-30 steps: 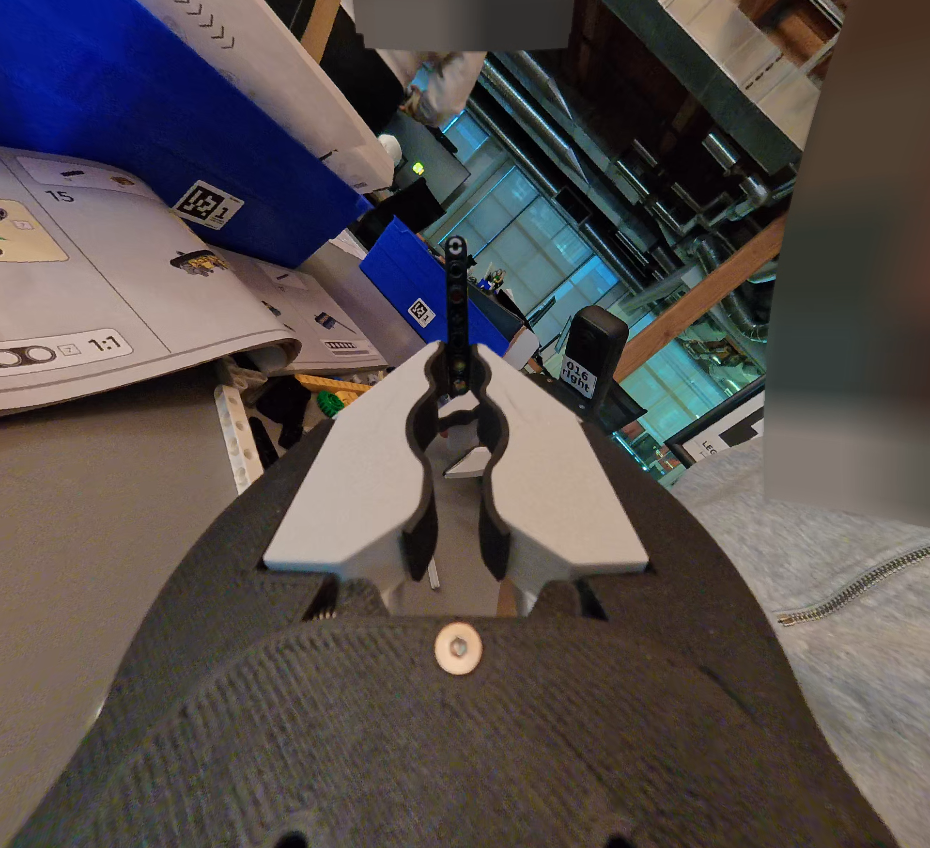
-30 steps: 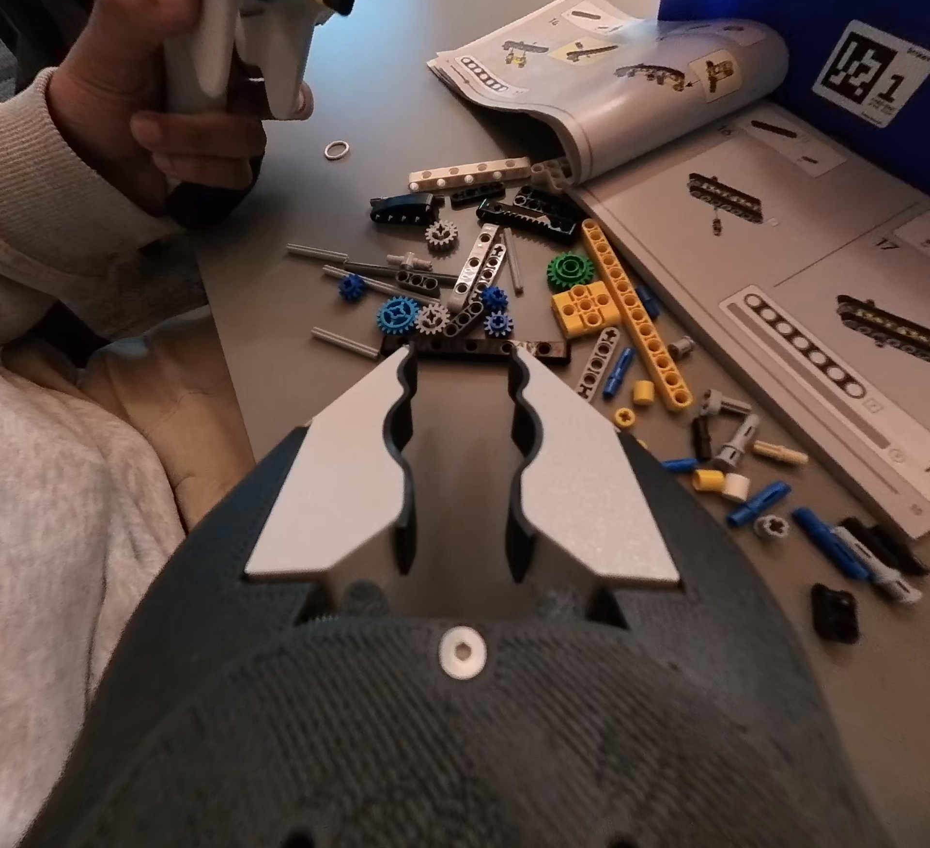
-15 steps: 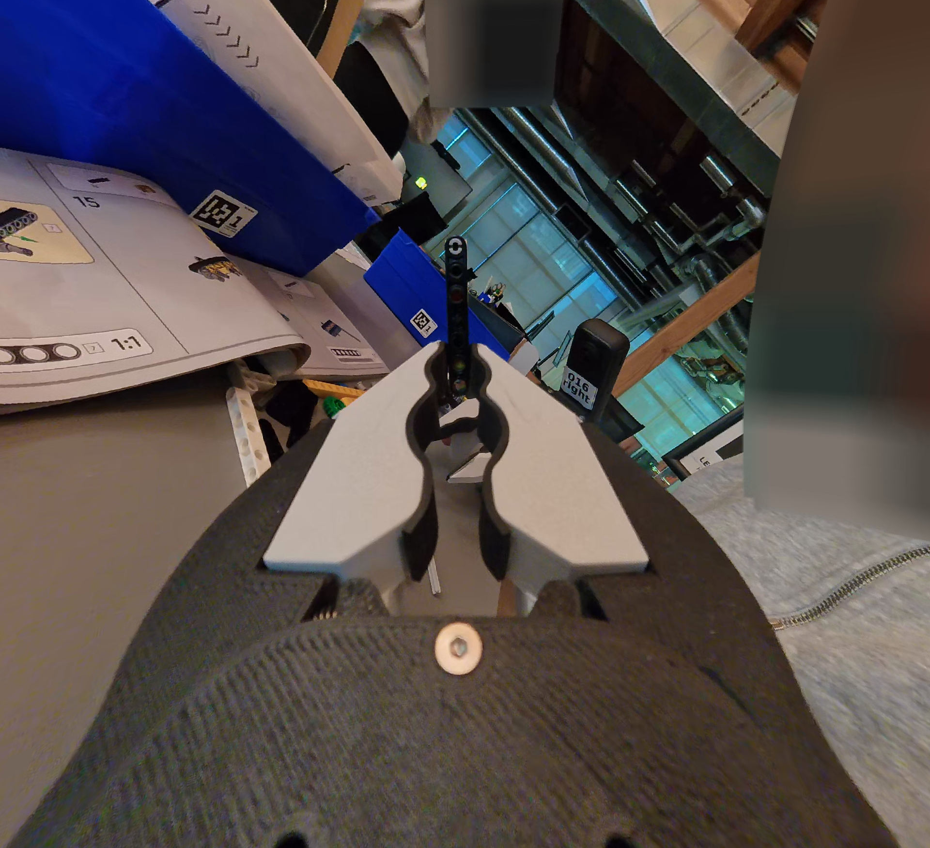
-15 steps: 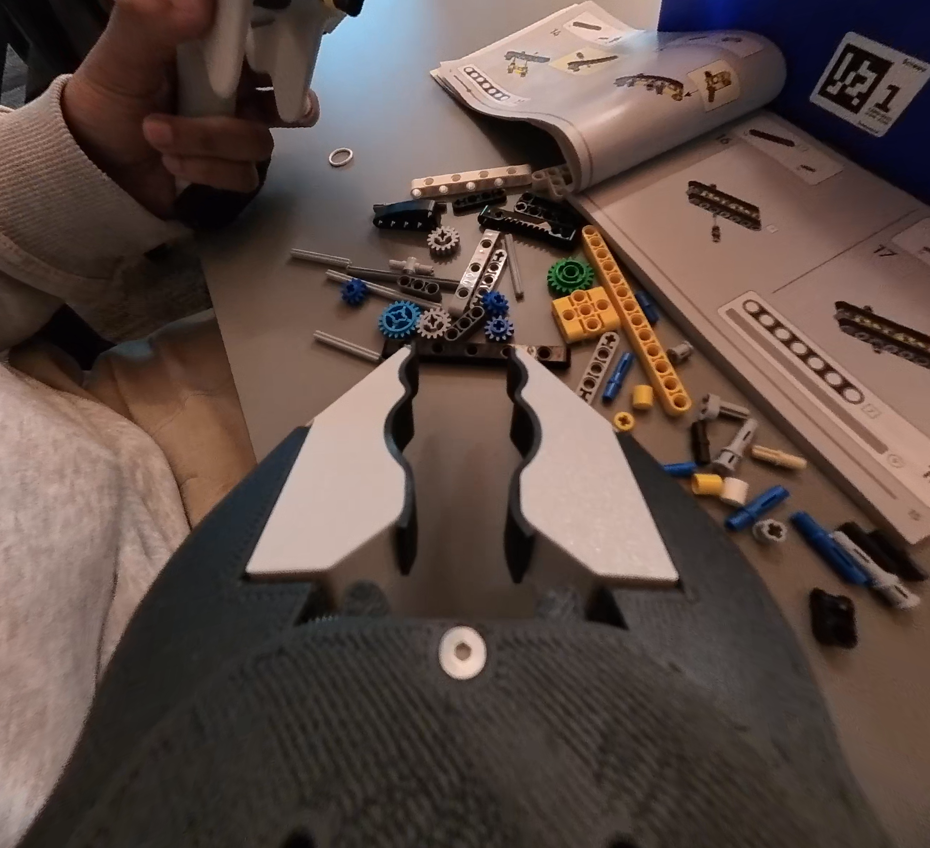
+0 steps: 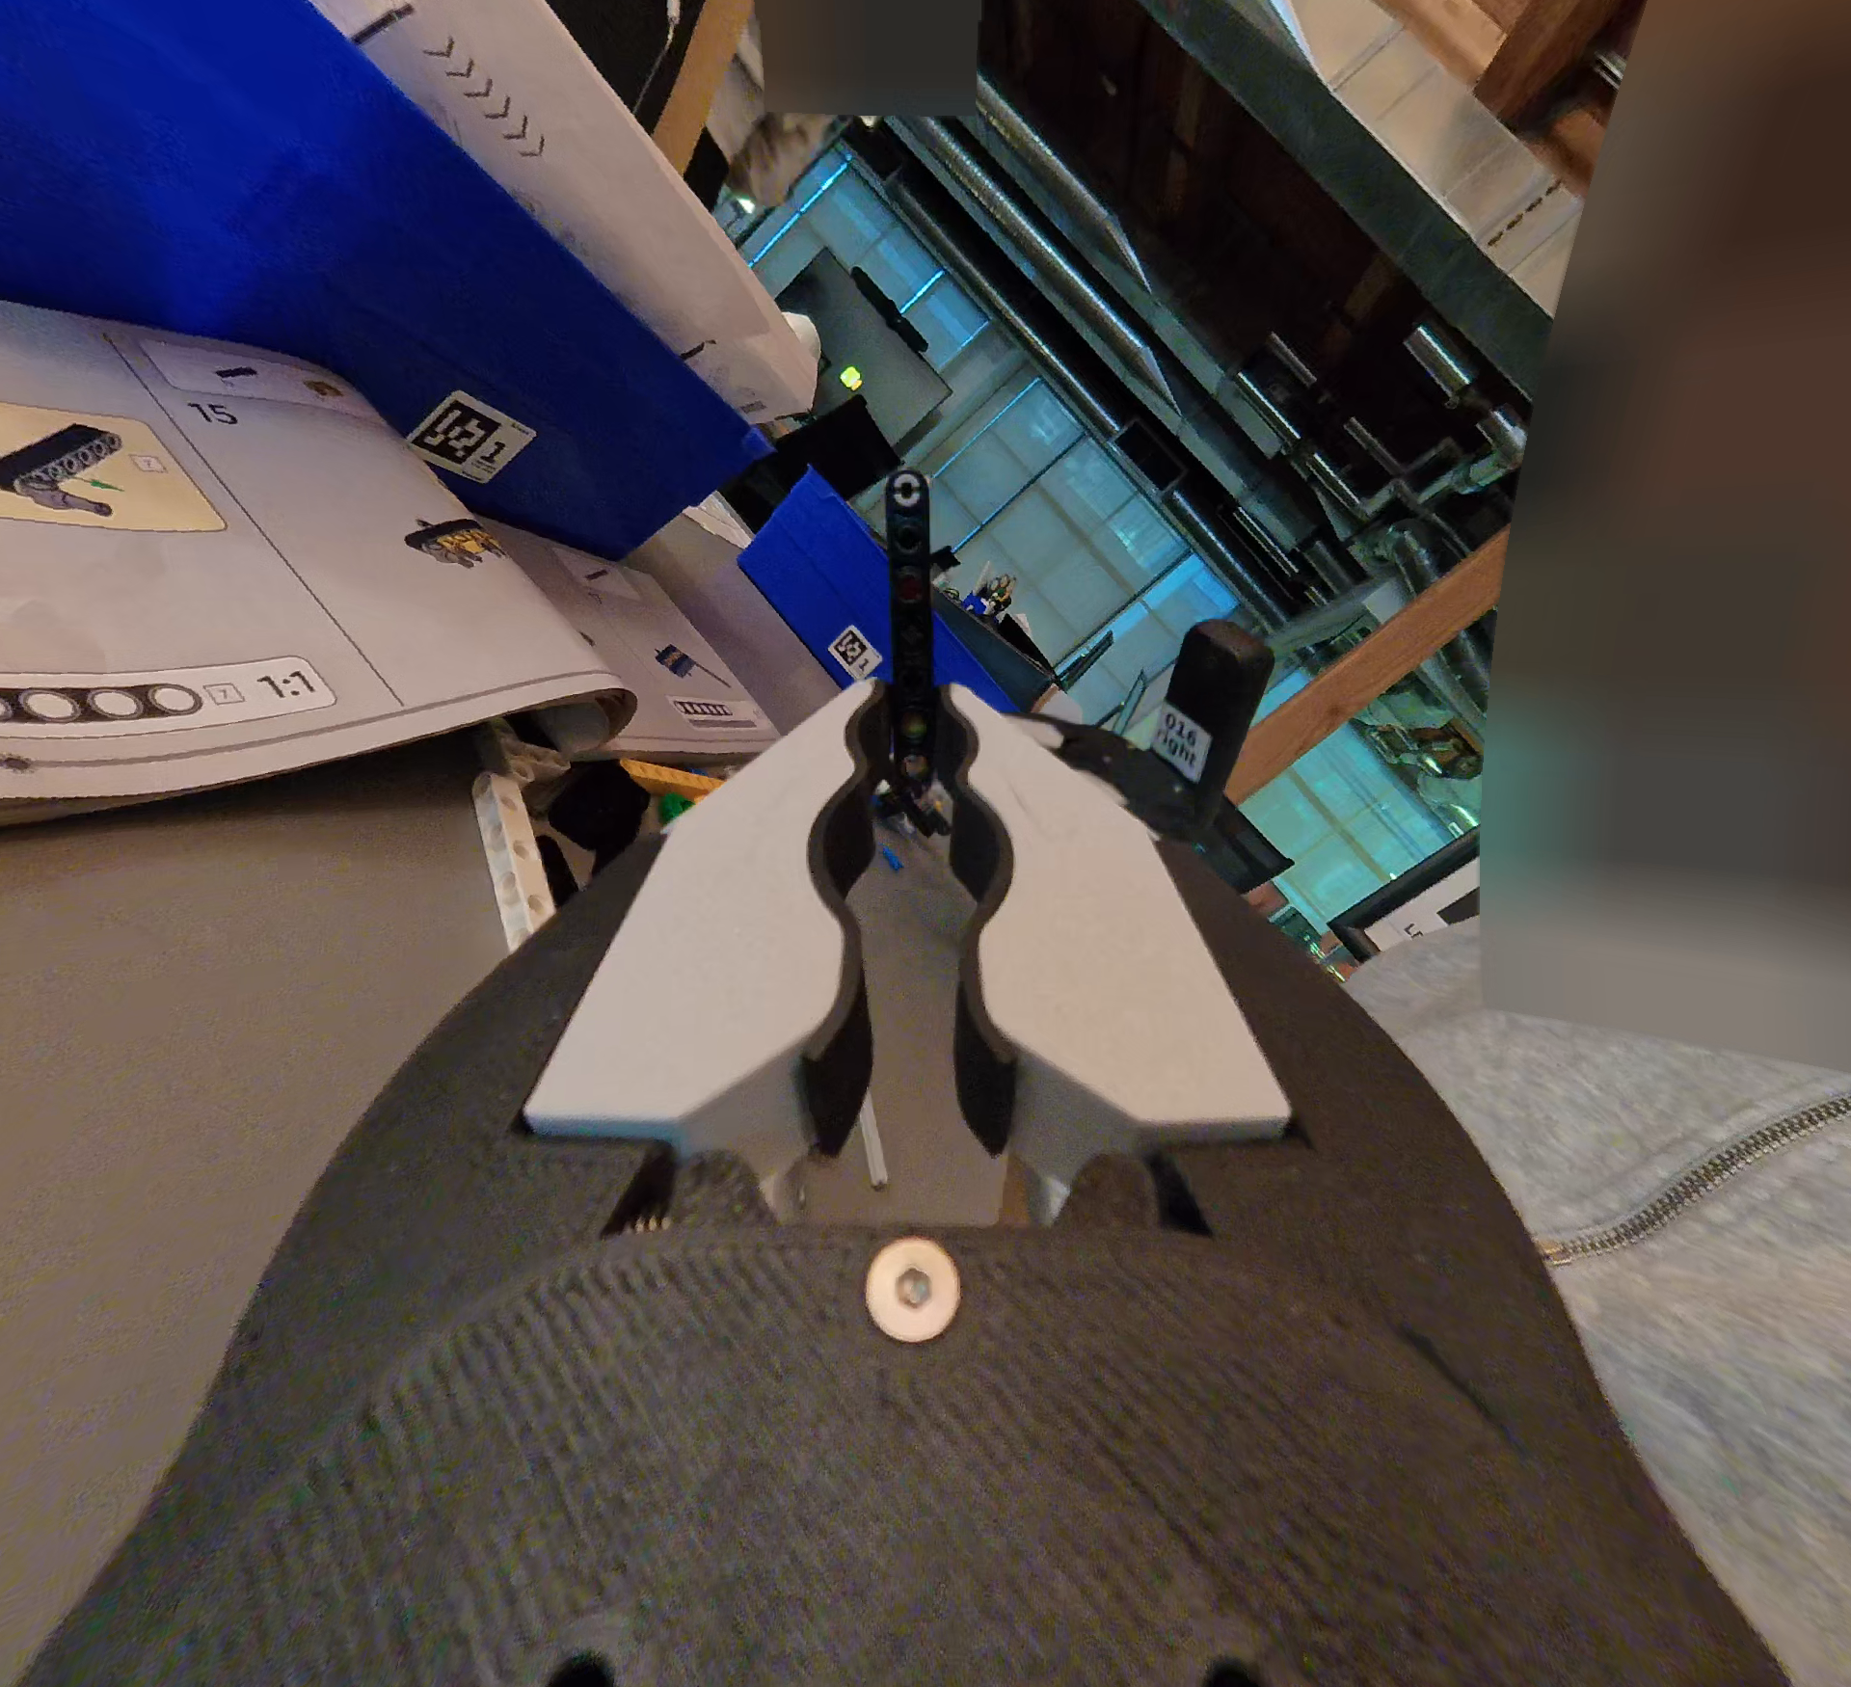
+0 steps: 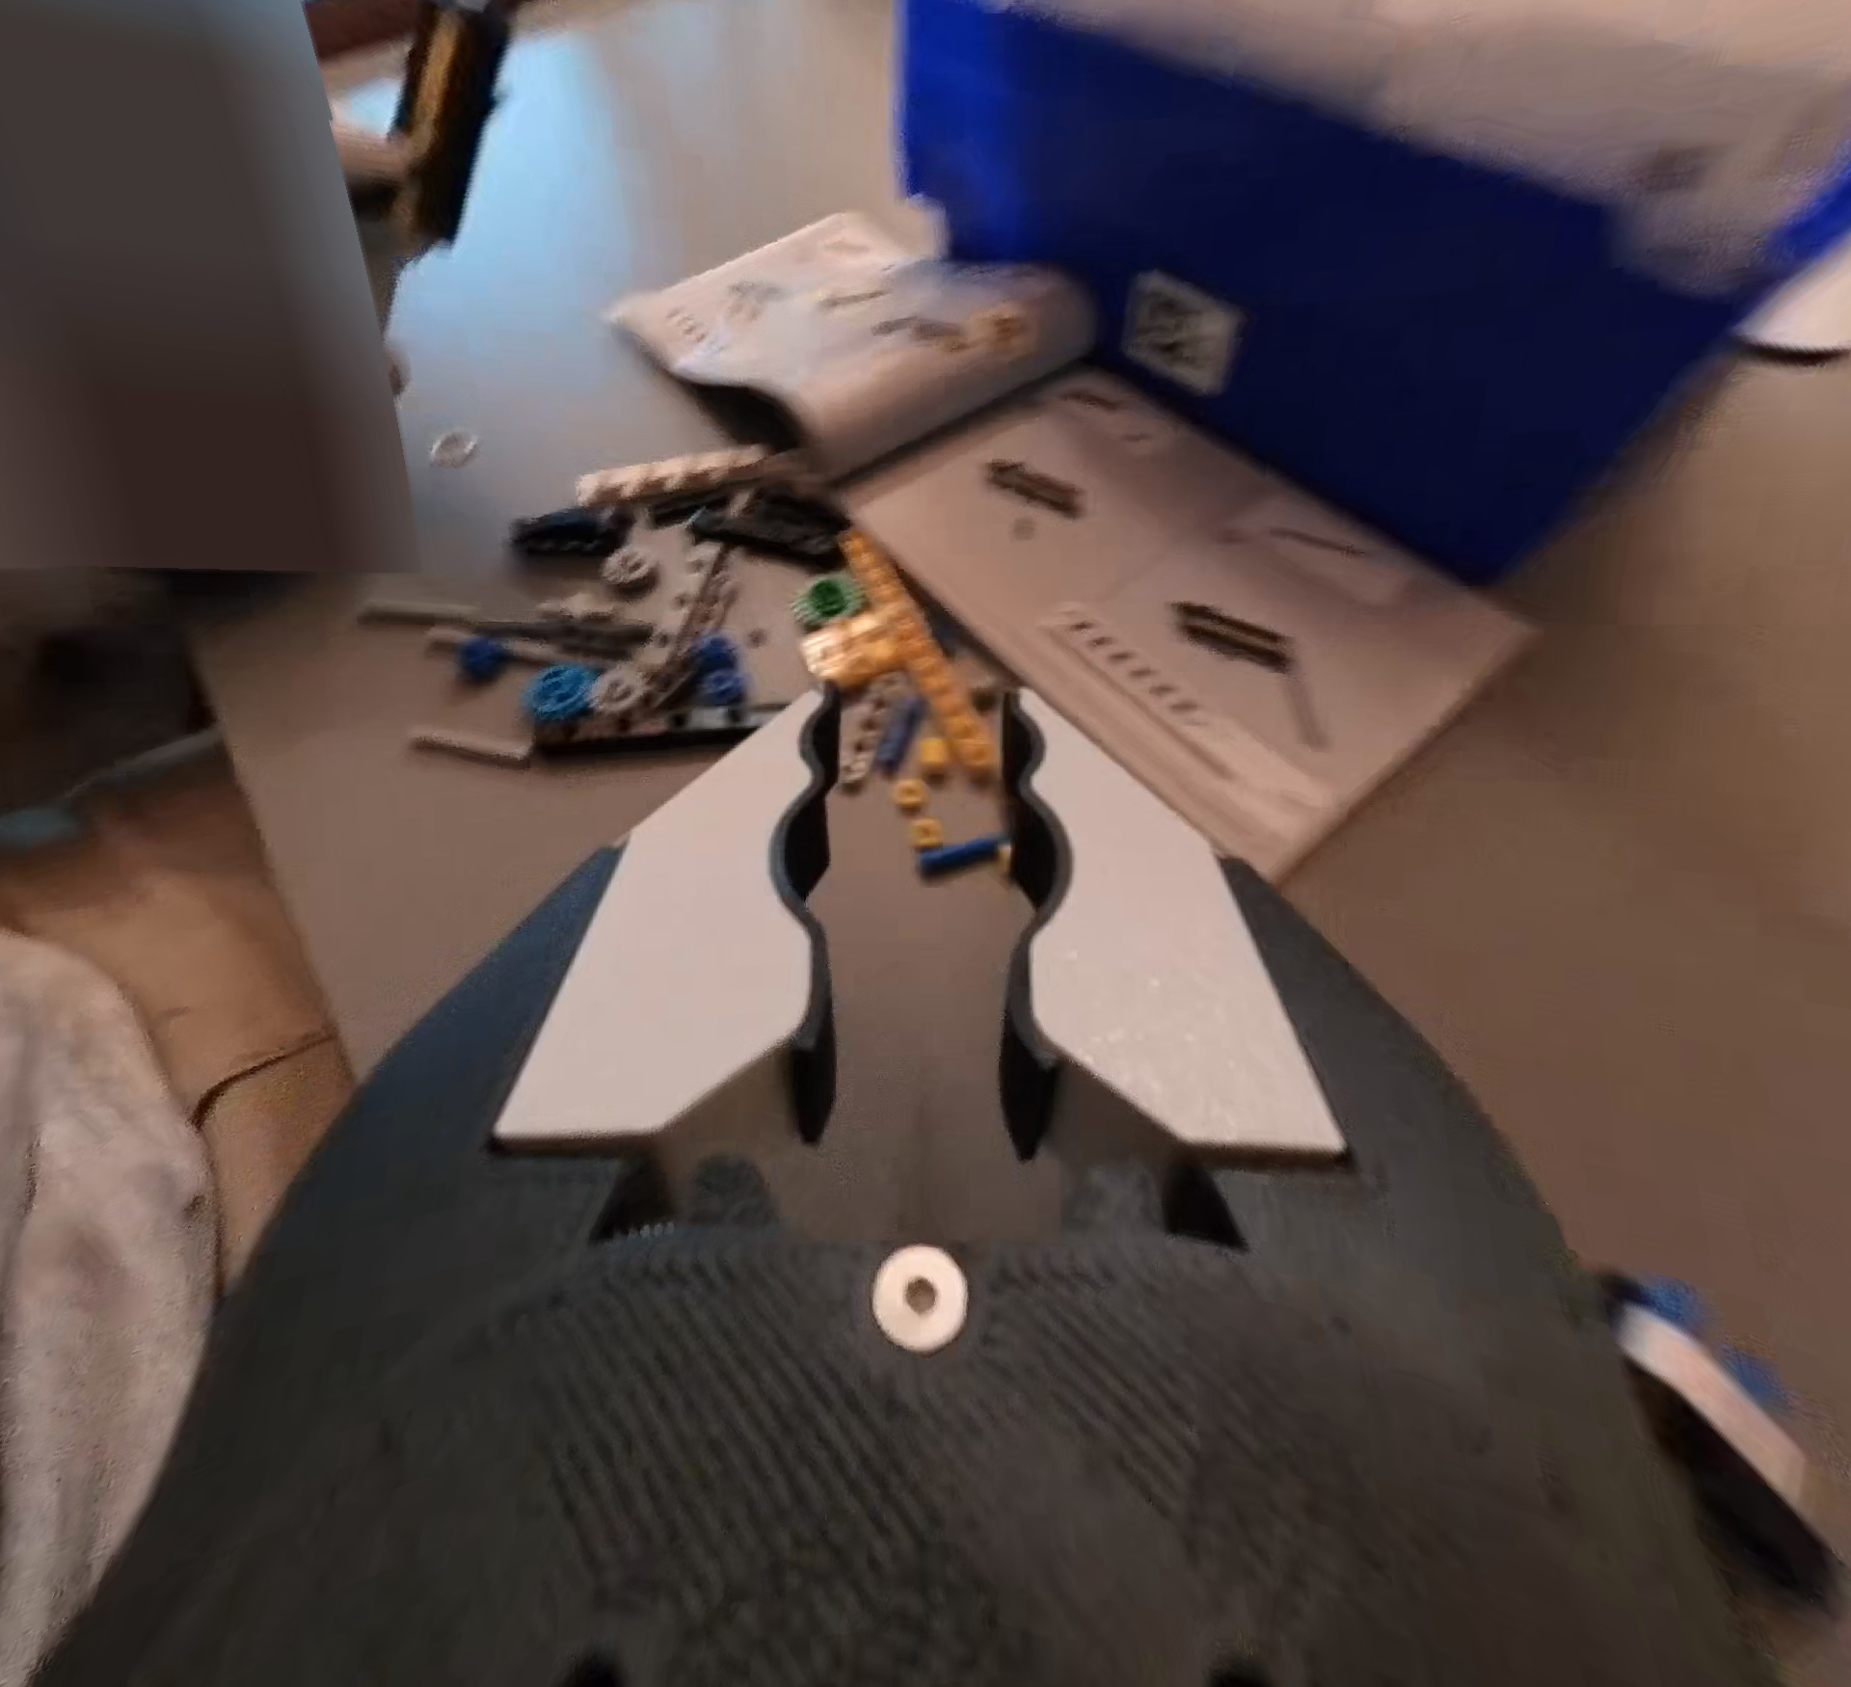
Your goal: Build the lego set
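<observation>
My left gripper (image 5: pixel 909 723) is shut on a thin black lego beam (image 5: pixel 907 577) that sticks straight out past the fingertips, held above the grey table. My right gripper (image 6: pixel 916 717) is open and empty, above the near edge of the pile of loose lego pieces (image 6: pixel 701 637). The right wrist view is blurred by motion. A long yellow beam (image 6: pixel 906 637), a green gear (image 6: pixel 826 599) and blue gears (image 6: pixel 556 687) lie in the pile. The right gripper's body also shows in the left wrist view (image 5: pixel 1152 768), just right of my left fingertips.
An open instruction booklet (image 6: pixel 1152 597) (image 5: pixel 250 557) lies beside the pile, against a blue bin (image 6: pixel 1302 287) (image 5: pixel 300 187). A white beam (image 5: pixel 511 848) lies by the booklet's fold. A small ring (image 6: pixel 451 445) lies apart. A grey sleeve (image 5: pixel 1653 1288) is at the right. The right tips stand about 10 centimetres off the green gear (image 6: pixel 826 599).
My right gripper has swung quickly, tilting up and to the right over the pile; its view is now blurred. It has come closer to my left gripper, which still holds the black beam.
</observation>
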Demonstrator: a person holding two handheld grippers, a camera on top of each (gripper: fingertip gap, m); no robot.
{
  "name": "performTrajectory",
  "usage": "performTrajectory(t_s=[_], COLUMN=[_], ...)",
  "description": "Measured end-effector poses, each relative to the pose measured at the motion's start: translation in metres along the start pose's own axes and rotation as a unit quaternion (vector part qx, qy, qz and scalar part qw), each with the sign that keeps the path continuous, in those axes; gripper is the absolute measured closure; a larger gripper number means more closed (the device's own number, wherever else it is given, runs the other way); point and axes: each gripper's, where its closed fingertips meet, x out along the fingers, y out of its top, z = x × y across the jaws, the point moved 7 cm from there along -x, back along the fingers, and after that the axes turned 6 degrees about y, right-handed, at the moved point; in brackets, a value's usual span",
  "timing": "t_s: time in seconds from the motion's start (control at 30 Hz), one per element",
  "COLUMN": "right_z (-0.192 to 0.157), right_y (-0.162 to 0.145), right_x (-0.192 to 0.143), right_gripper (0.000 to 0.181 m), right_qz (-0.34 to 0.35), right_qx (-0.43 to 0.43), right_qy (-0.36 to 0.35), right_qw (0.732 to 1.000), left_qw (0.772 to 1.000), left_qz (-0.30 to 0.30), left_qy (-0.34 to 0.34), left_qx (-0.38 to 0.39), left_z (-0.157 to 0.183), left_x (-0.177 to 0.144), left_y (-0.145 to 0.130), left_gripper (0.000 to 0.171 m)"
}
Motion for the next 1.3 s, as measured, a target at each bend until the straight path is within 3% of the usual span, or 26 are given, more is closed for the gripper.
performTrajectory(t_s=[0.13,0.23,0.47,0.57,0.67,0.77,0.87,1.03,1.23,1.3], right_z=[0.036,0.049,0.048,0.04,0.011,-0.033,-0.073,-0.104,-0.115,-0.118], right_y=[0.009,0.0,-0.012,-0.009,-0.003,-0.003,-0.012,-0.024,-0.026,-0.027], right_x=[-0.048,-0.064,-0.058,-0.052,-0.031,0.0,0.03,0.066,0.084,0.082], right_gripper=[0.148,0.148,0.149,0.152,0.152,0.152,0.153,0.153,0.162,0.177], right_qz=[0.085,0.088,0.055,0.042,0.047,0.033,-0.015,-0.125,-0.166,-0.178], right_qx=[0.072,0.086,0.067,0.021,0.004,0.001,-0.017,-0.111,-0.141,-0.147], right_qy=[-0.046,-0.079,-0.08,-0.095,-0.033,0.086,0.171,0.188,0.209,0.22], right_qw=[0.993,0.989,0.993,0.994,0.998,0.996,0.985,0.968,0.953,0.948], left_qw=[1.0,1.0,1.0,1.0,1.0,1.0,1.0,1.0,1.0,1.0], left_qz=[-0.002,-0.004,-0.006,-0.008,-0.006,-0.006,-0.004,-0.005,-0.012,-0.008], left_qy=[0.007,0.008,0.01,0.013,0.013,0.011,0.01,0.006,-0.004,-0.007], left_qx=[0.006,0.006,0.021,0.025,0.025,0.024,0.023,0.025,0.028,0.025], left_z=[-0.002,-0.002,-0.001,-0.001,-0.001,-0.001,0.0,0.002,0.006,0.006], left_x=[0.001,0.002,0.004,0.004,0.005,0.005,0.004,0.003,0.005,0.003], left_y=[0.0,-0.001,-0.001,-0.002,-0.002,-0.002,-0.002,-0.002,-0.004,-0.003], left_gripper=[0.165,0.165,0.165,0.165,0.165,0.165,0.165,0.165,0.165,0.165])
